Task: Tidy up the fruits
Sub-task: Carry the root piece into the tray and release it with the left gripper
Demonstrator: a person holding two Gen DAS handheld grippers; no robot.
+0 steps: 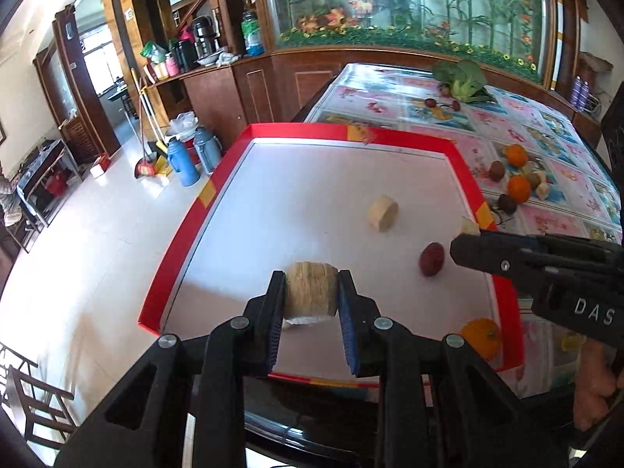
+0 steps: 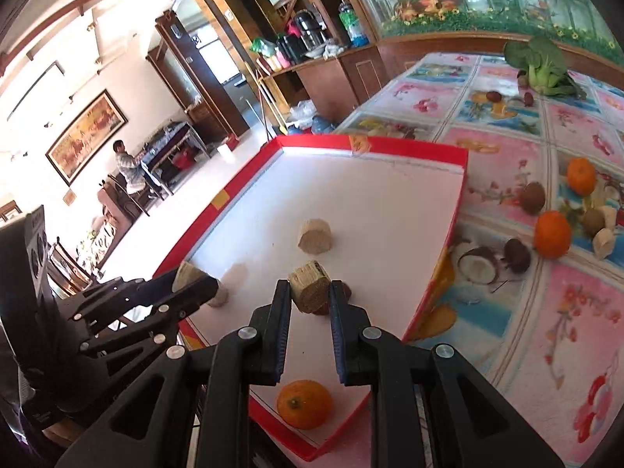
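A red-rimmed white tray (image 1: 296, 130) (image 2: 312, 142) lies on the table. My left gripper (image 1: 311, 279) (image 2: 206, 286) is shut on a tan fibrous chunk (image 1: 311, 296) (image 2: 186, 273) over the tray's near left part. My right gripper (image 2: 308, 286) (image 1: 458, 245) is shut on a similar tan chunk (image 2: 310, 282) (image 1: 470, 226) above the tray's right side. On the tray lie a loose tan chunk (image 1: 383, 212) (image 2: 314, 235), a dark red fruit (image 1: 431, 258) (image 2: 345, 292) and an orange (image 1: 480, 337) (image 2: 305, 403).
On the flowered tablecloth (image 2: 546, 331) right of the tray lie two oranges (image 2: 552, 233) (image 2: 581, 171), kiwis (image 2: 533, 197), pale chunks (image 2: 603, 242) and a dark fruit (image 2: 516, 255). A green vegetable (image 2: 546, 62) lies at the far end. The floor drops off left of the tray.
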